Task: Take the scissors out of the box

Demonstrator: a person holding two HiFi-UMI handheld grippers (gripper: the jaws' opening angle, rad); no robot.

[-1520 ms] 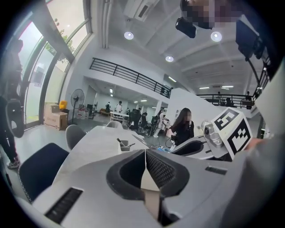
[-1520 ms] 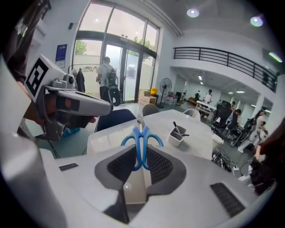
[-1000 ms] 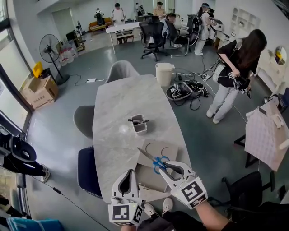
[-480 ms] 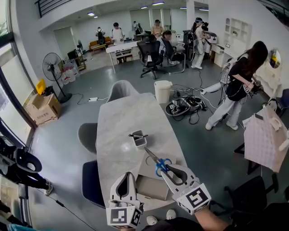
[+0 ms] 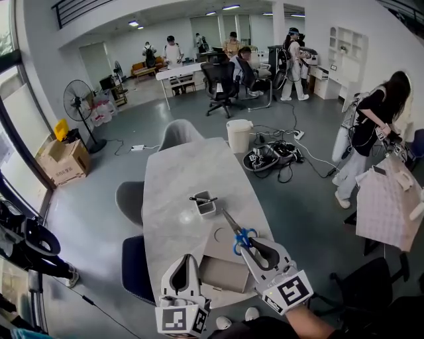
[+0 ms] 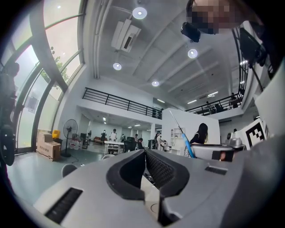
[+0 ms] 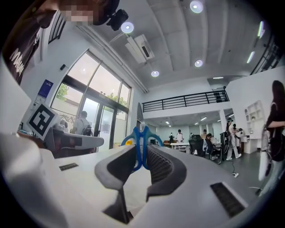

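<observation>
Scissors (image 5: 233, 225) handles partly hidden in right claw (image 5: 246, 246); small bin (image 5: 207, 209) content perhaps pen (image 5: 202, 198)

Bright, even daylight floods in from the tall windows (image 5: 10, 142) at the head view's left, and the grey floor (image 5: 93, 179) carries a pale sheen below them. Round ceiling lights (image 6: 139, 12) burn out to white spots in both gripper views. Shadows are soft, and the counter (image 5: 182, 165) is evenly lit. All 3 views are fisheye: straight lines bow toward the edges, and the 2 gripper views have black vignetted corners. Close to the lens, the left tongs (image 6: 144, 153) and right tongs (image 7: 143, 153) look slightly soft, while the far room is sharper.
</observation>
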